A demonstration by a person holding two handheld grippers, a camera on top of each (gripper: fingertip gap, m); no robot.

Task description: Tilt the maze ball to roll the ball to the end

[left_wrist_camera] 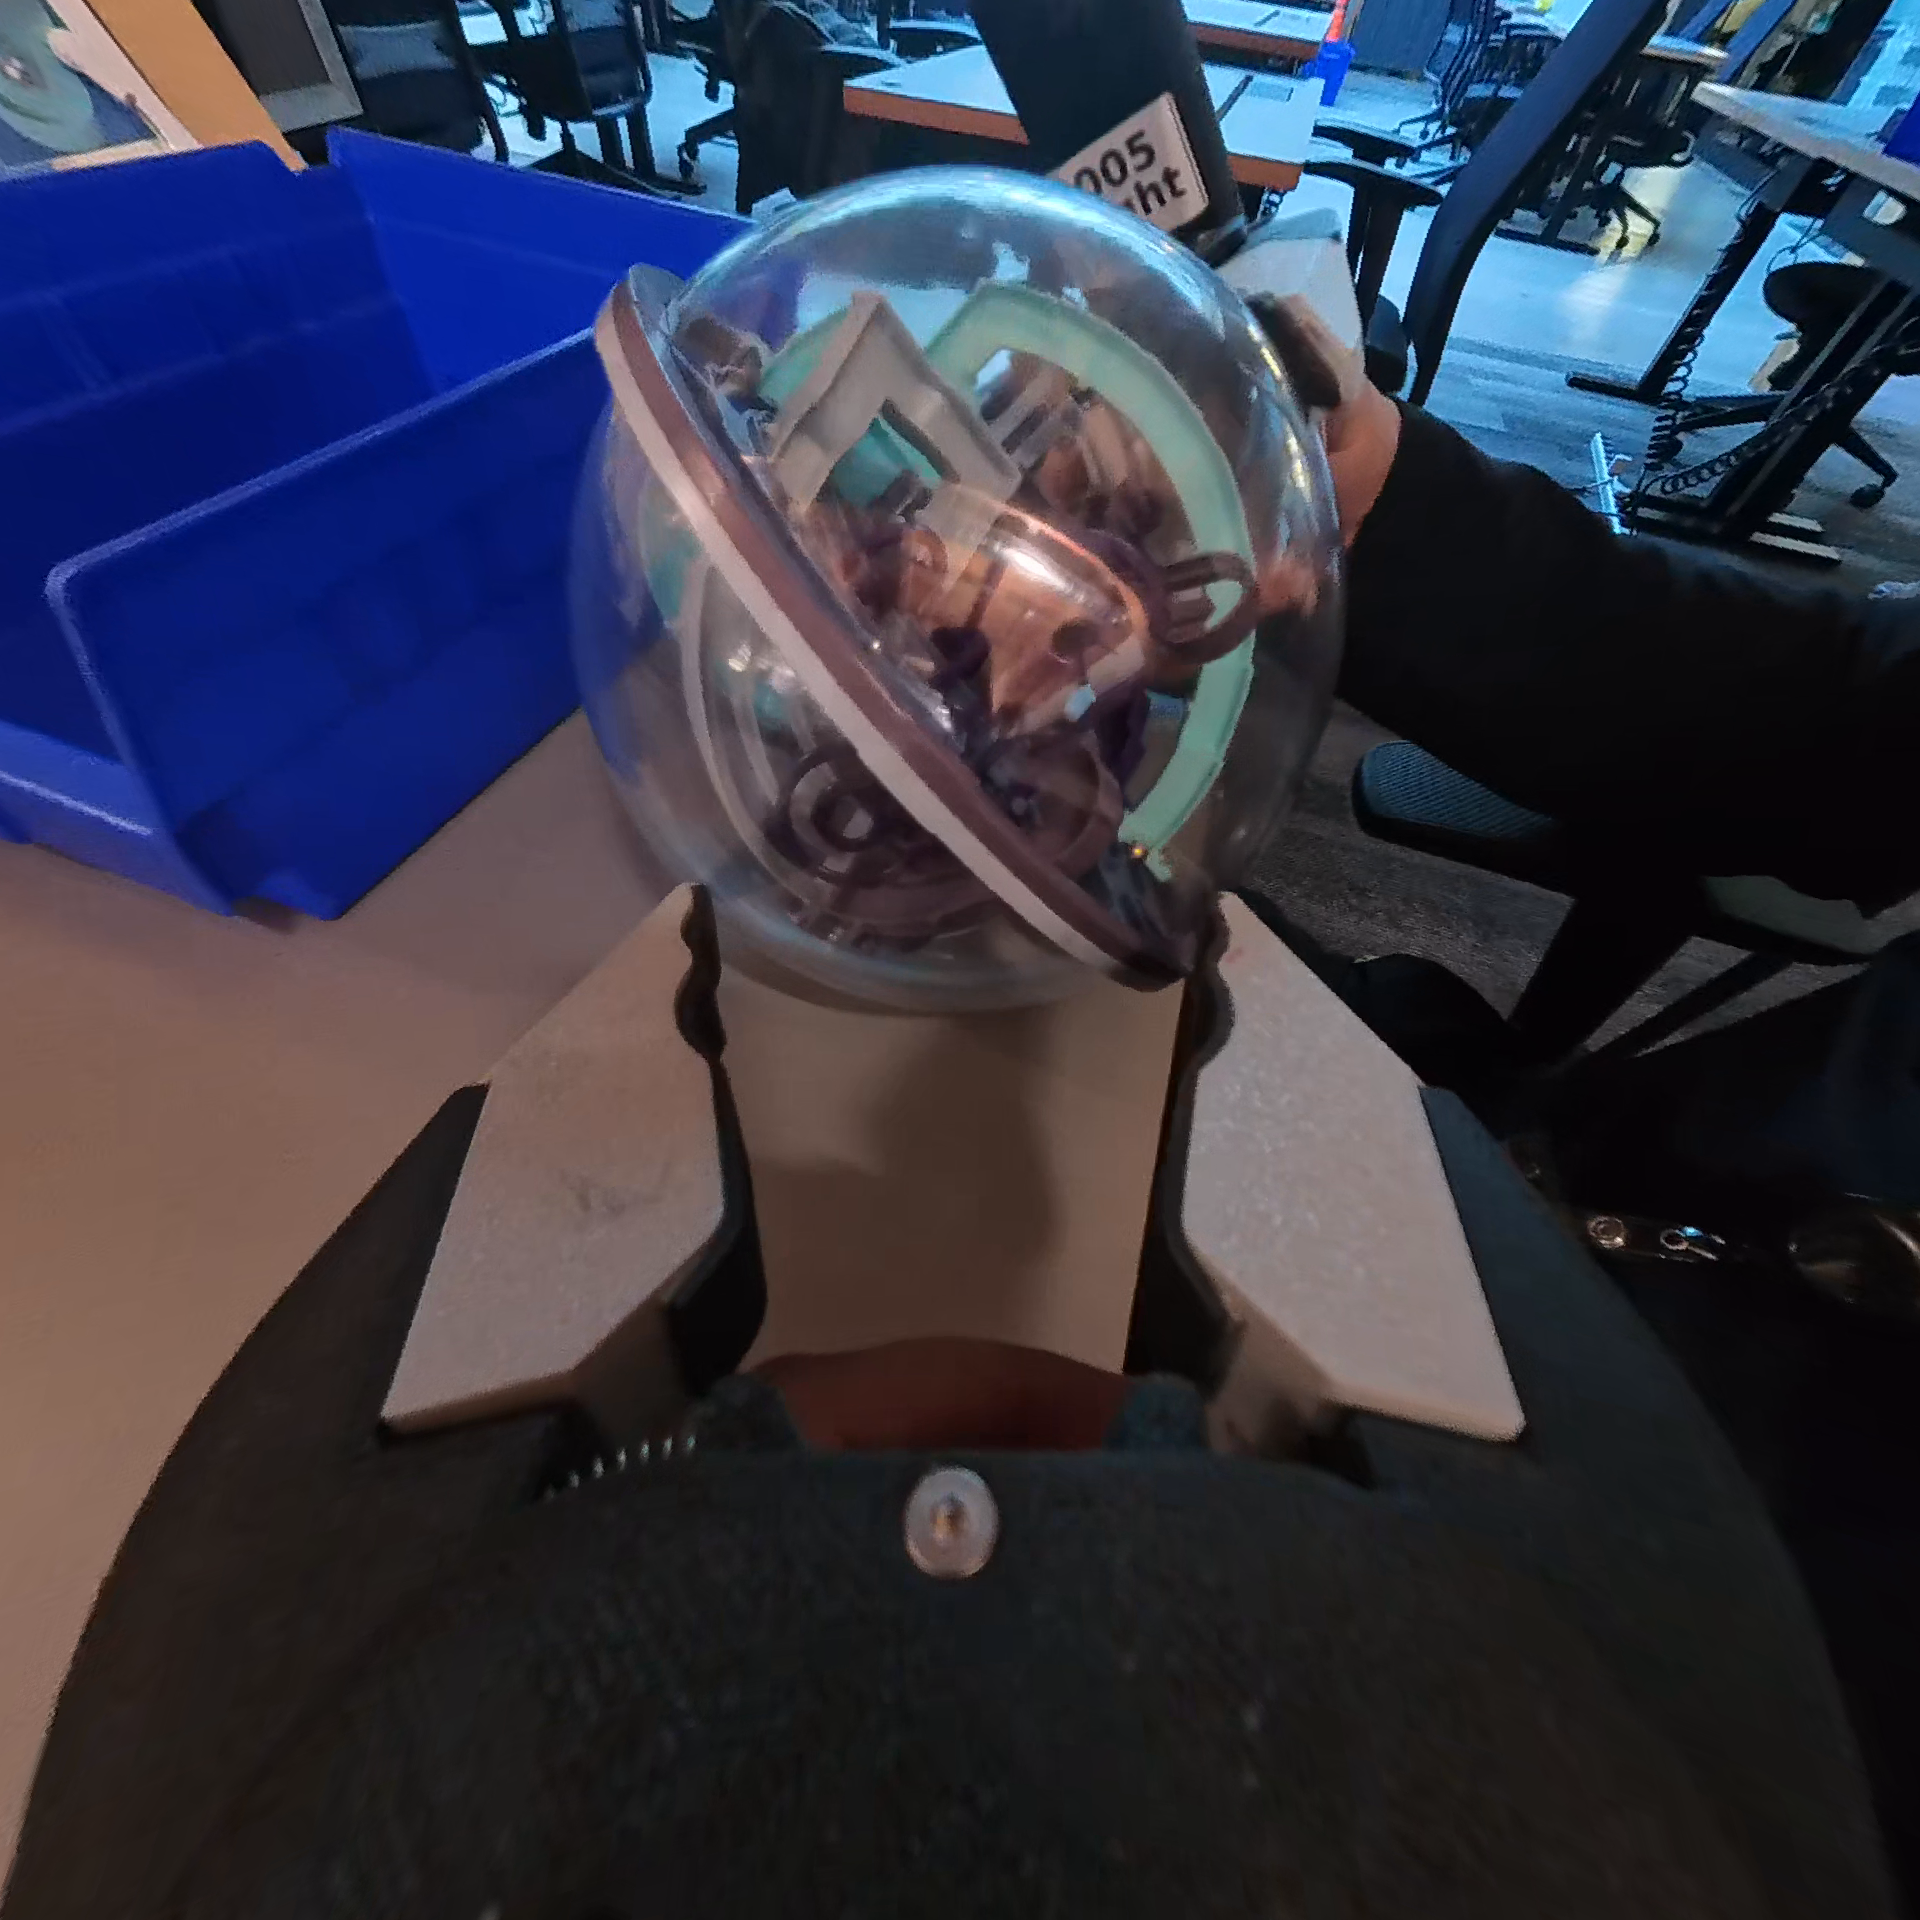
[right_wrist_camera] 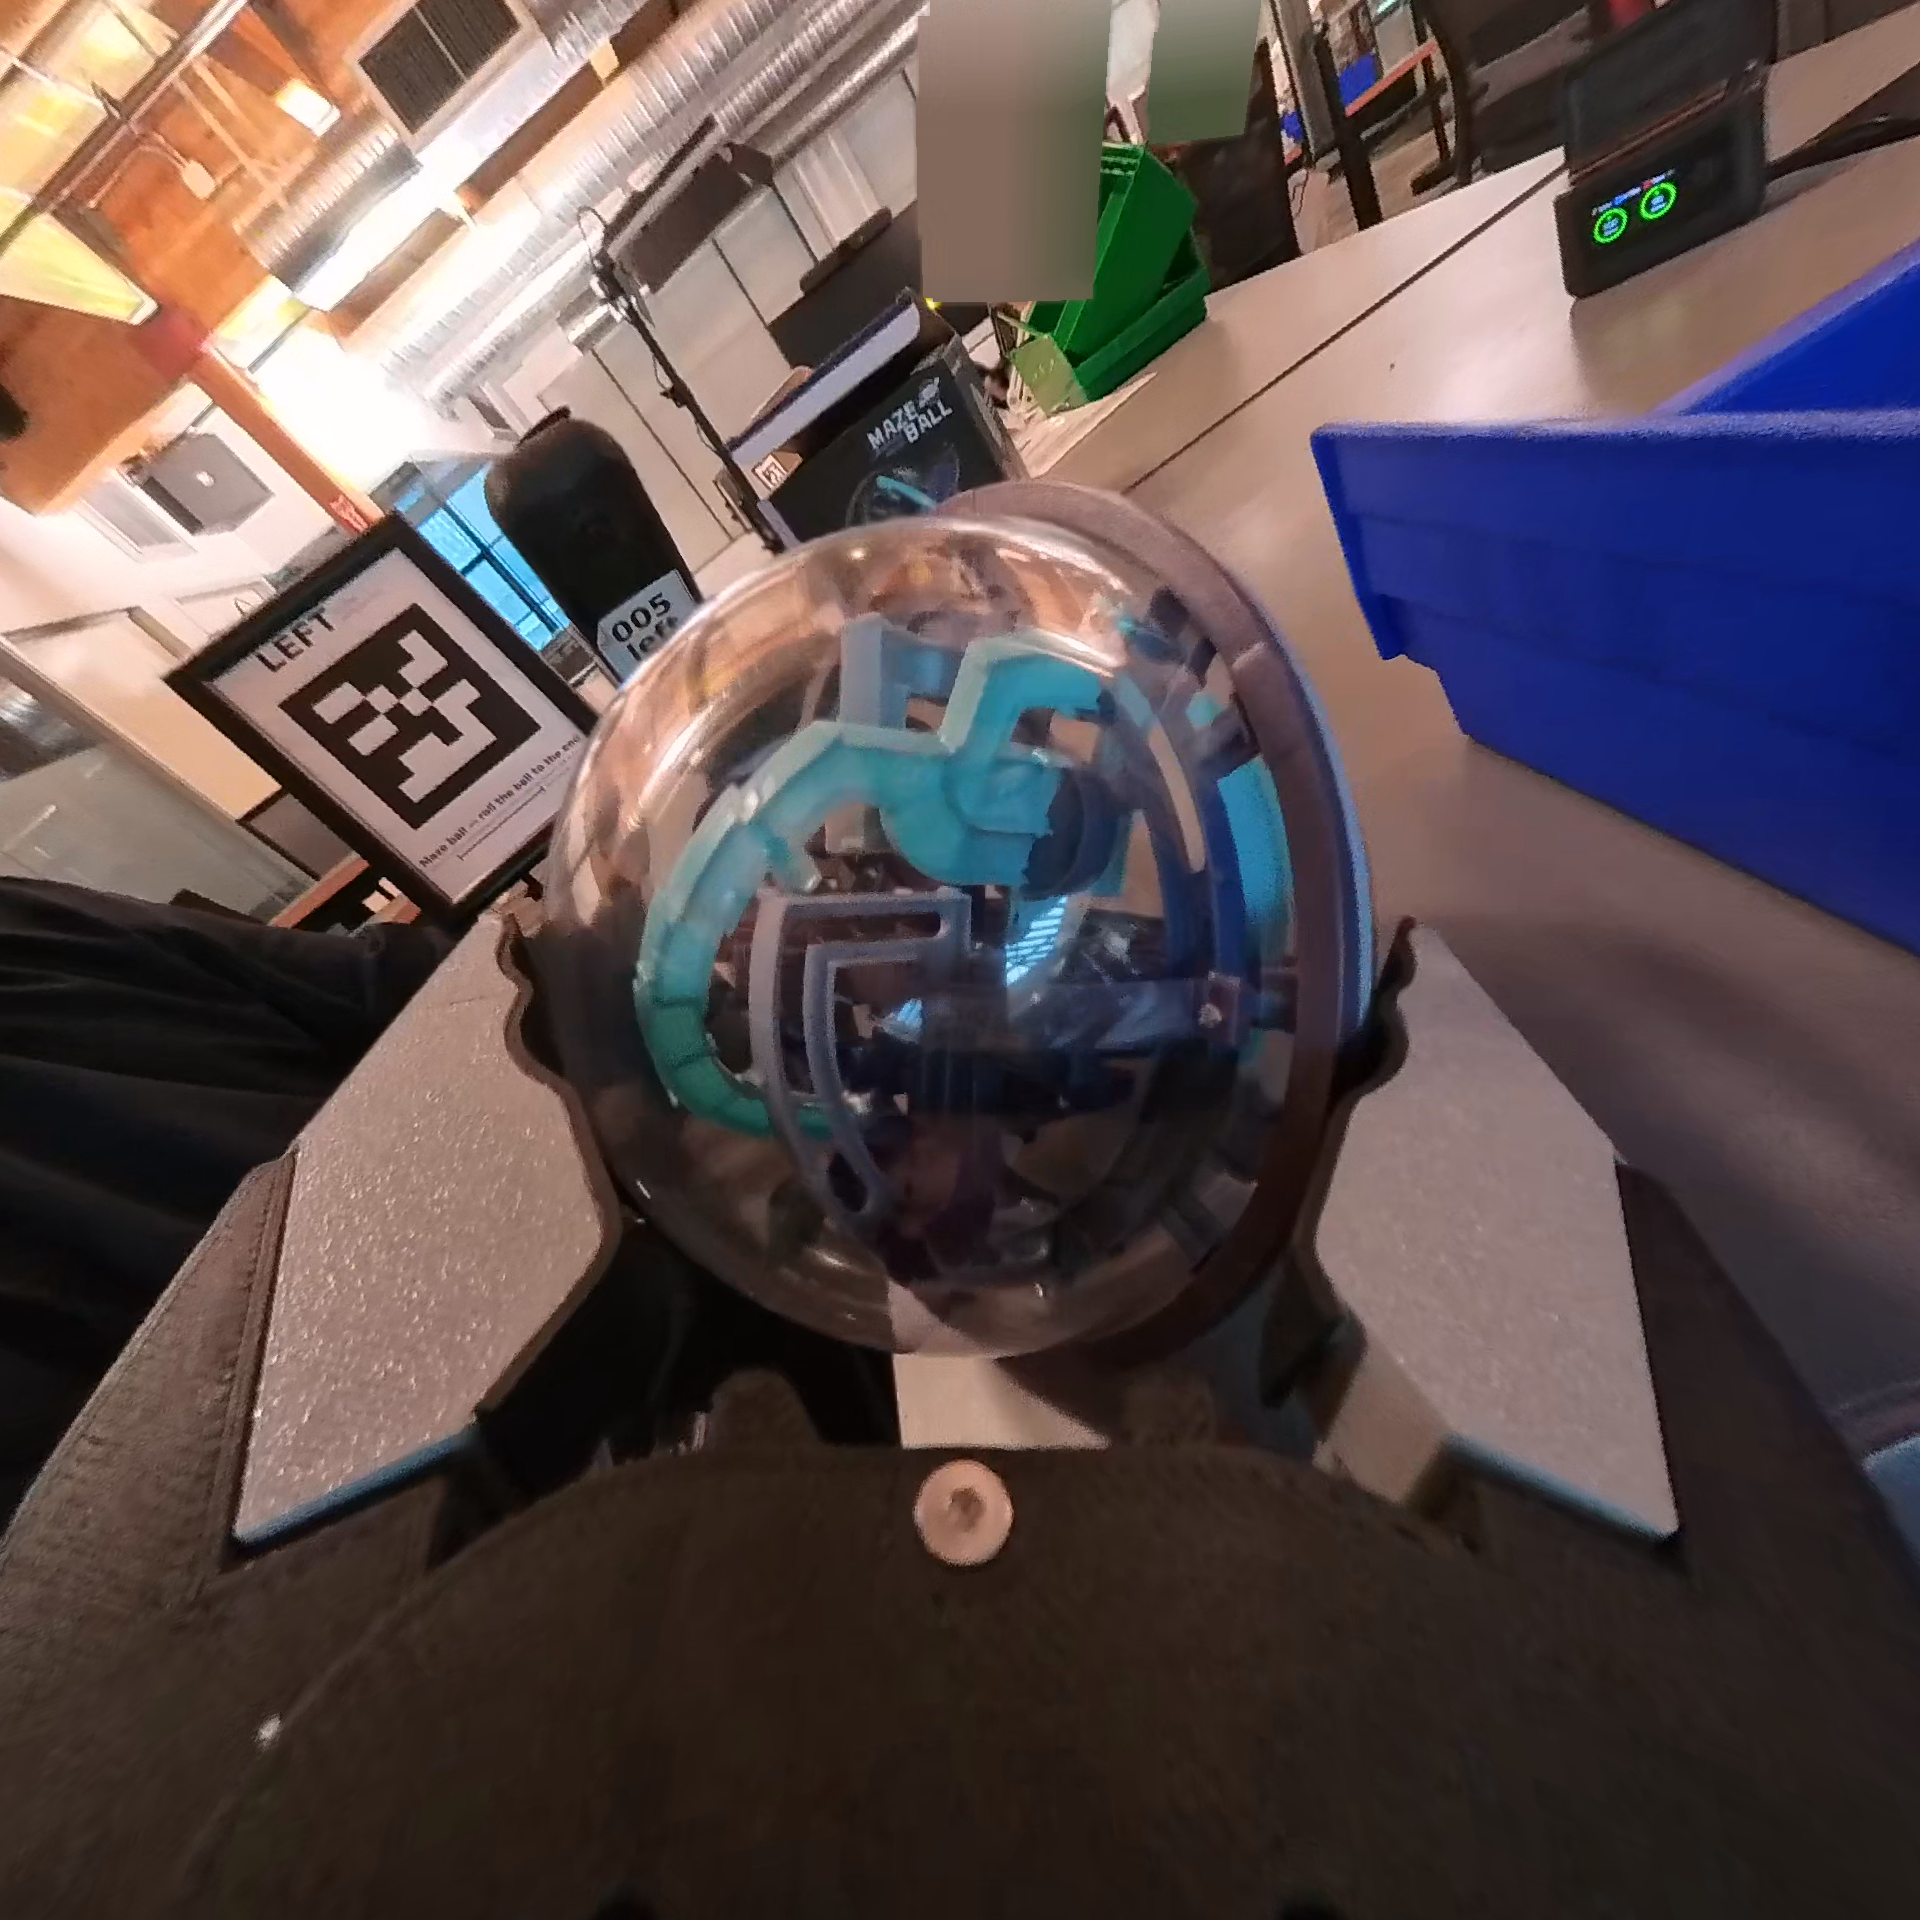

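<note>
In the left wrist view the clear maze ball (left_wrist_camera: 956, 592) hangs above the tan table (left_wrist_camera: 208, 1091); the left gripper (left_wrist_camera: 951, 935) is spread, fingertips at its underside, grip uncertain. In the right wrist view the right gripper (right_wrist_camera: 961, 987) clamps the sphere across its widest part beside the dark seam ring (right_wrist_camera: 1320, 831), probably the best hold, since the rigid shell looks light and slippery.

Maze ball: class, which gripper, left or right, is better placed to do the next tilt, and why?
Probably the right gripper: its fingers straddle the maze ball across its widest part, pressing both sides. The left gripper only meets the sphere's lower end with its fingertips, so it looks less able to steer.
</note>
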